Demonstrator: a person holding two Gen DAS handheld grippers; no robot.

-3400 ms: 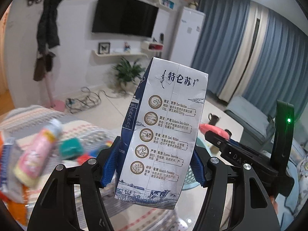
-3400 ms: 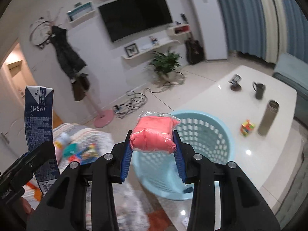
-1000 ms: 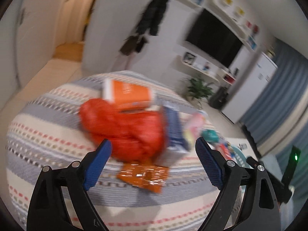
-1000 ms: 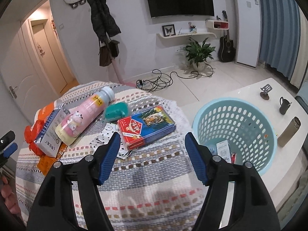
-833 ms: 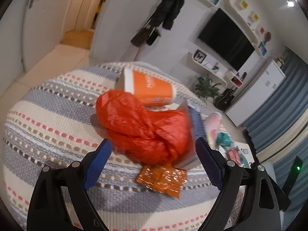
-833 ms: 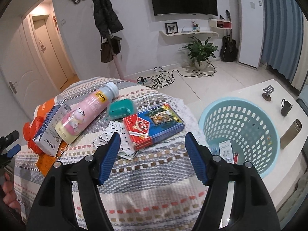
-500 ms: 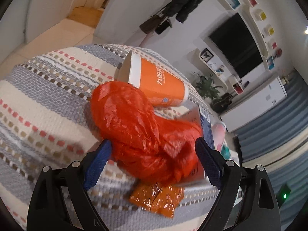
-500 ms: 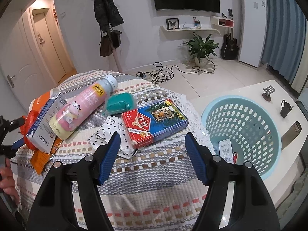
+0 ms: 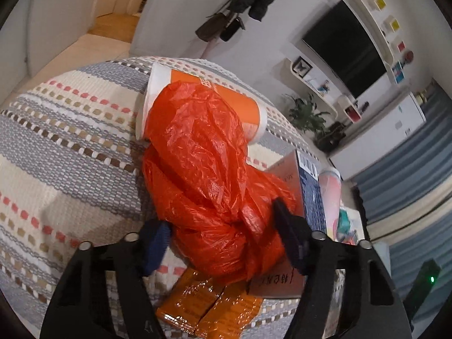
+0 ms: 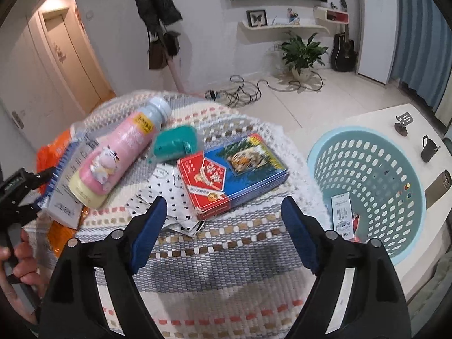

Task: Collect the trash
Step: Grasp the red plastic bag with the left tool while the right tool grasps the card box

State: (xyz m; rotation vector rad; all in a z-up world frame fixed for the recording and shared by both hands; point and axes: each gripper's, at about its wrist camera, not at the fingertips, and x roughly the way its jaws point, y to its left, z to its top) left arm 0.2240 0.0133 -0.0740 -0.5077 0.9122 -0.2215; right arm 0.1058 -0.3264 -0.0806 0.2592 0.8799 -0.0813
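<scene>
So on the left side, the left gripper [image 9: 223, 226] is closing its jaws around the crumpled orange plastic bag [image 9: 203, 166], which sits on the striped tabletop [image 9: 56, 147] against a paper cup [image 9: 243, 104]. Looks like the grab step; next it needs a firm pinch, then a lift. Over to the right, the right gripper [image 10: 223, 226] is opening, nothing between its jaws, hovering near the red-and-blue box [image 10: 231, 172]. The blue basket [image 10: 406, 243] waits far right.
</scene>
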